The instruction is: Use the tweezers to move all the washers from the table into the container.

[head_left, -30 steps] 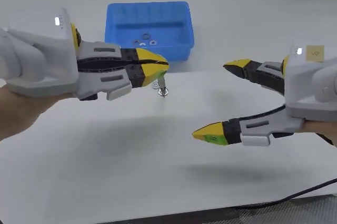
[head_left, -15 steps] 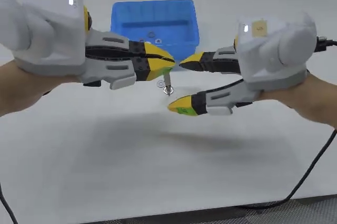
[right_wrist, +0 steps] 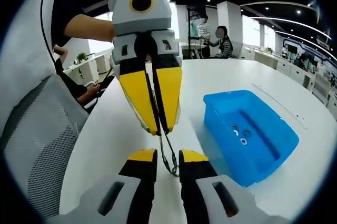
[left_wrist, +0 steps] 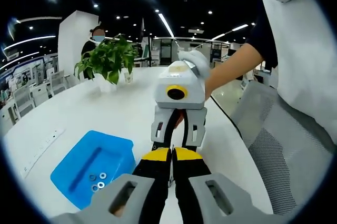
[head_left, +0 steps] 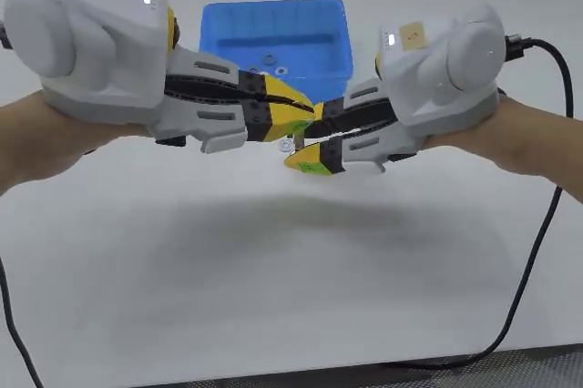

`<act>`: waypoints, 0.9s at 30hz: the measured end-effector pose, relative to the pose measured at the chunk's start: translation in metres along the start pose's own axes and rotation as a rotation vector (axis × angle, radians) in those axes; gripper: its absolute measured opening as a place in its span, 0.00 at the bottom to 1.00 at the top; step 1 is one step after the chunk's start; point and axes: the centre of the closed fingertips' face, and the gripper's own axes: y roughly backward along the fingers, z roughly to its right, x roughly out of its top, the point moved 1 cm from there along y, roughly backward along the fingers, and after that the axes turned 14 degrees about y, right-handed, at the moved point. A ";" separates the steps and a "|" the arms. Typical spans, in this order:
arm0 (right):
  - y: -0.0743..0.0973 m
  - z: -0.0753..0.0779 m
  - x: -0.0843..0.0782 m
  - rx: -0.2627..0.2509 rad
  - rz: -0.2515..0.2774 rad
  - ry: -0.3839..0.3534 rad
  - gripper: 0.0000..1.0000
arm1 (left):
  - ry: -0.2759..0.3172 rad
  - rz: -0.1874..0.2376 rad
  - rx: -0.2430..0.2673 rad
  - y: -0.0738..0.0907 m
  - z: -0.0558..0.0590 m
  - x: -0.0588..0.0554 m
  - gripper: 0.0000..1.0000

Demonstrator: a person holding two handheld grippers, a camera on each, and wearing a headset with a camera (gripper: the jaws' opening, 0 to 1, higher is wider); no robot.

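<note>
One broad white table (head_left: 273, 297), smooth and matte, carries the whole scene; beside it, in the left gripper view, stands a chair (left_wrist: 274, 161) with a grey mesh back. Toward the far side of the table sits the container (head_left: 319, 51), a rectangular blue plastic bin with ribbed inner walls and an open top. In front of the container, two grippers meet tip to tip above the table, each with a white rounded housing, black jaws and yellow wedge-shaped tips. The left gripper (head_left: 305, 110) has its jaws pressed together on the upper end of the tweezers (right_wrist: 164, 145), which hang down from its tips. The right gripper (right_wrist: 168, 158) has its jaws drawn narrow onto the two thin metal legs of the tweezers, one jaw on each side. A leafy green plant (left_wrist: 105, 61) stands farther along the table, and a black cable (head_left: 547, 178) curves down from the right gripper. Several small metal washers (head_left: 271, 62) lie on the container floor. One washer (head_left: 286, 145), a flat ring, sits at the tweezers' tip, just in front of the container; whether it is clear of the table cannot be told.
</note>
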 end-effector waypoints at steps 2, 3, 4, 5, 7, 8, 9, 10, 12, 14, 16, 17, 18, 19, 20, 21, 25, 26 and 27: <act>-0.002 0.000 -0.001 0.003 -0.006 0.016 0.14 | 0.001 -0.001 0.000 0.002 -0.001 -0.002 0.05; -0.002 0.000 -0.001 0.004 -0.007 0.017 0.13 | 0.002 -0.002 0.000 0.003 -0.001 -0.002 0.05; -0.002 0.000 -0.002 0.003 -0.009 0.025 0.12 | 0.002 -0.004 0.000 0.003 -0.001 -0.002 0.05; -0.003 0.001 -0.002 0.005 -0.009 0.027 0.12 | 0.000 -0.006 0.001 0.004 -0.002 -0.003 0.05; -0.004 0.000 -0.002 0.010 -0.008 0.040 0.11 | 0.002 -0.007 0.002 0.005 -0.003 -0.005 0.05; -0.004 0.000 -0.002 0.007 -0.014 0.068 0.11 | 0.002 -0.006 0.001 0.006 -0.004 -0.005 0.05; -0.005 0.000 -0.002 0.001 -0.023 0.109 0.11 | 0.007 -0.004 0.000 0.007 -0.006 -0.006 0.05; -0.005 0.000 -0.002 -0.006 -0.030 0.128 0.10 | 0.011 -0.003 0.002 0.008 -0.007 -0.006 0.05; -0.005 0.000 -0.002 -0.006 -0.031 0.122 0.09 | 0.014 -0.005 0.005 0.007 -0.007 -0.006 0.05; -0.005 0.000 -0.003 -0.007 -0.031 0.128 0.09 | 0.011 -0.010 0.005 0.006 -0.006 -0.007 0.05; -0.005 0.000 -0.002 -0.011 -0.029 0.133 0.09 | 0.056 0.007 0.001 0.009 -0.007 -0.008 0.06; -0.005 0.001 -0.002 -0.015 -0.027 0.127 0.09 | 0.085 0.015 0.002 0.010 -0.008 -0.008 0.06; -0.006 0.001 -0.002 -0.019 -0.024 0.120 0.09 | 0.087 0.017 0.012 0.012 -0.012 -0.009 0.07; -0.006 0.001 -0.002 -0.023 -0.022 0.114 0.09 | 0.084 0.015 0.014 0.013 -0.013 -0.009 0.07; -0.006 0.002 -0.002 -0.026 -0.021 0.109 0.09 | 0.079 0.015 0.019 0.013 -0.013 -0.009 0.07; -0.006 0.002 -0.002 -0.032 -0.017 0.103 0.09 | 0.078 0.014 0.019 0.014 -0.013 -0.009 0.08; -0.007 0.003 -0.002 -0.035 -0.016 0.094 0.09 | 0.078 0.022 0.012 0.019 -0.012 -0.007 0.13; -0.007 0.003 -0.002 -0.035 -0.018 0.095 0.09 | 0.078 0.037 0.004 0.019 -0.009 -0.003 0.14; -0.007 0.003 -0.001 -0.036 -0.018 0.096 0.09 | 0.078 0.040 0.005 0.020 -0.008 -0.002 0.15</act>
